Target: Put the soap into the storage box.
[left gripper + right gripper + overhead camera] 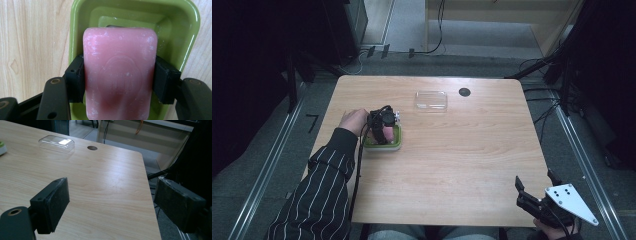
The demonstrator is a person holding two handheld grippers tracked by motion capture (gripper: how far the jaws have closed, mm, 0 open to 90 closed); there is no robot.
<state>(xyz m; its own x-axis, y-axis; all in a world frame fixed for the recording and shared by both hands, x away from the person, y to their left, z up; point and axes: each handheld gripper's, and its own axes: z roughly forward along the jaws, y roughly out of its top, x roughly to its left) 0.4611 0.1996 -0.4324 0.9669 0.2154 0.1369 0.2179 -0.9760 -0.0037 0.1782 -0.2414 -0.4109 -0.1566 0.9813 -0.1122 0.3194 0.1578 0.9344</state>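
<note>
While the right claw (534, 192) waits at the near right corner of the worktop (462, 165), spread wide with nothing between its jaws, the work is going on at the left side. There the left claw (381, 131) is pinching the pink soap (120, 75) on its two long sides. The soap is right over the green dish (175, 30). It is hard to tell if the soap sits in the dish or hangs just above it. So the grab is done, I think. Farther back, well apart from the dish, the clear lid (431, 99) lies alone on the worktop. The lid is not on the dish yet, so that part looks left to do.
</note>
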